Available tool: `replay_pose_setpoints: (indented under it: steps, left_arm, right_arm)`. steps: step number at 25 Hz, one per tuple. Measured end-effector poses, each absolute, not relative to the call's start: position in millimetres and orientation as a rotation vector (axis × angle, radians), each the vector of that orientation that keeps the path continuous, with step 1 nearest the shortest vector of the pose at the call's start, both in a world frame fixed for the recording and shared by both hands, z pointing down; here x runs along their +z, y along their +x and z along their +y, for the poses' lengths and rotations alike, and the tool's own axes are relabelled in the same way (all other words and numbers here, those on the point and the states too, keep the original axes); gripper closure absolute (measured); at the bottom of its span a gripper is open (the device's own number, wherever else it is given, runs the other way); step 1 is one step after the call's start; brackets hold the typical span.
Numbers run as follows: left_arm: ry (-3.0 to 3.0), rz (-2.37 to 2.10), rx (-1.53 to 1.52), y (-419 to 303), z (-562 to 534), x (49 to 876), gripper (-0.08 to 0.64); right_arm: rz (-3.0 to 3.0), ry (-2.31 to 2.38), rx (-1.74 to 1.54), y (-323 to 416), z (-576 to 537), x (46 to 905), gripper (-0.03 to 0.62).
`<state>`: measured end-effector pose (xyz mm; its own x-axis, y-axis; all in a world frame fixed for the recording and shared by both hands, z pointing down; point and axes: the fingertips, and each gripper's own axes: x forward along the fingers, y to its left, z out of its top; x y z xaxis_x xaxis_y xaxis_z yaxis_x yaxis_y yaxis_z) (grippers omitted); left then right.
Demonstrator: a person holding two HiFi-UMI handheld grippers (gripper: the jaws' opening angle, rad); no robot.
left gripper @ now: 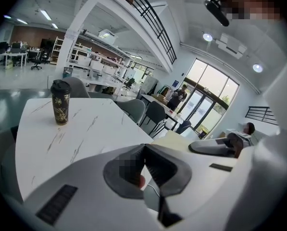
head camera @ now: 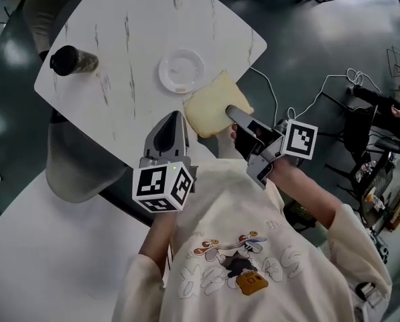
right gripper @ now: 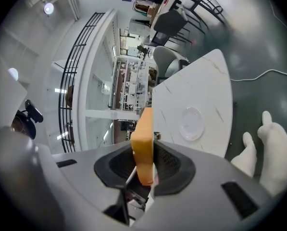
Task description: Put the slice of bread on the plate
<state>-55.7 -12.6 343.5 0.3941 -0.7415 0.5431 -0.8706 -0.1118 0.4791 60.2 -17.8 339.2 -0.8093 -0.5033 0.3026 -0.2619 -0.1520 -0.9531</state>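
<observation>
The slice of bread (head camera: pixel 212 106) is pale yellow and hangs over the table's near right edge, just right of the small white plate (head camera: pixel 181 70). My right gripper (head camera: pixel 230 109) is shut on its near side. In the right gripper view the slice (right gripper: pixel 144 138) stands edge-on between the pads, with the plate (right gripper: pixel 191 123) lying beyond it to the right on the white marble table (right gripper: pixel 201 85). My left gripper (head camera: pixel 175 117) hovers over the table's near edge, left of the bread, with its jaws shut and nothing in them (left gripper: pixel 143 150). The left gripper view shows the bread (left gripper: pixel 174 138) low at the right.
A dark patterned paper cup (head camera: pixel 71 60) stands at the table's far left corner and is upright in the left gripper view (left gripper: pixel 60 109). A grey chair (head camera: pixel 72 170) sits by the table's near left side. White cables (head camera: pixel 307 106) trail over the dark floor at the right.
</observation>
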Motion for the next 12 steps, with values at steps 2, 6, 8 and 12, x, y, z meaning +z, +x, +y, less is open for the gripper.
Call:
replay_pose_setpoints:
  steps: [2, 6, 8, 12]
  left_arm:
    - [1.865, -1.403, 0.207, -62, -11, 351, 0.554]
    - [1.832, -1.427, 0.196, -71, -9, 357, 0.554]
    - [1.818, -1.442, 0.204, -77, -9, 361, 0.553]
    - [1.794, -1.46, 0.21, -83, -7, 371, 0.552]
  right_arm:
    - [1.954, -0.856, -2.115, 54, -18, 347, 0.495]
    - [1.987, -0.84, -2.139, 48, -26, 361, 0.495]
    - [2.005, -0.833, -2.139, 44, -32, 368, 0.497]
    - [2.018, -0.816, -2.138, 35, -39, 379, 0.497]
